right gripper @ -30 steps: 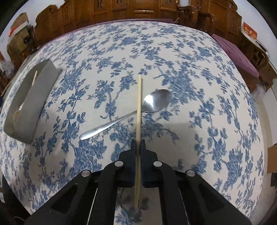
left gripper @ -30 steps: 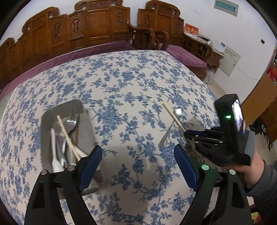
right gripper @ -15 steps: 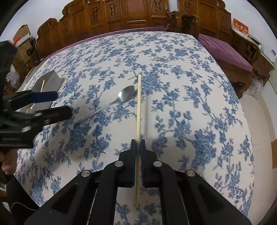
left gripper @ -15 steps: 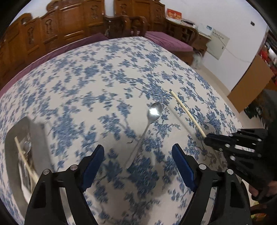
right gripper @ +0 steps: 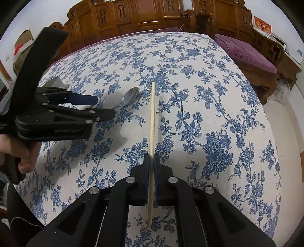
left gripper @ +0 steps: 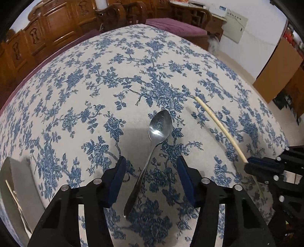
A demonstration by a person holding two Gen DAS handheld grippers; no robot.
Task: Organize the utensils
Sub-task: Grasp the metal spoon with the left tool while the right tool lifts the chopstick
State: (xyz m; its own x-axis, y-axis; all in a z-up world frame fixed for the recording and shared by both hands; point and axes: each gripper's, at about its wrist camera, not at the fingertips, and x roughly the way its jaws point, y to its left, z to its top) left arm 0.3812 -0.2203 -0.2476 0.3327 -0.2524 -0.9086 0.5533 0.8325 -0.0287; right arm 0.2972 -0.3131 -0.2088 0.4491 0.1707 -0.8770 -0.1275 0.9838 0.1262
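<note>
A steel spoon [left gripper: 157,133] lies on the blue-flowered tablecloth [left gripper: 133,66], bowl pointing away. My left gripper [left gripper: 151,166] hangs over its handle with the jaws closing; the handle runs between the blue pads [left gripper: 118,171], which stand apart from it. My right gripper [right gripper: 151,161] is shut on a pale wooden chopstick [right gripper: 152,114], held above the cloth and pointing away. In the left wrist view the chopstick [left gripper: 218,125] and the right gripper [left gripper: 250,165] show at the right. The right wrist view catches the left gripper [right gripper: 104,106] beside the spoon [right gripper: 129,97].
A grey utensil tray [left gripper: 17,190] with a chopstick in it sits at the lower left of the left wrist view; its corner [right gripper: 55,81] shows behind the left gripper in the right wrist view. Carved wooden benches [right gripper: 152,13] with purple cushions ring the table.
My left gripper has swung from the tray over to the spoon, sunk towards it, and its jaws have narrowed. My right gripper drifted aside with the chopstick in it.
</note>
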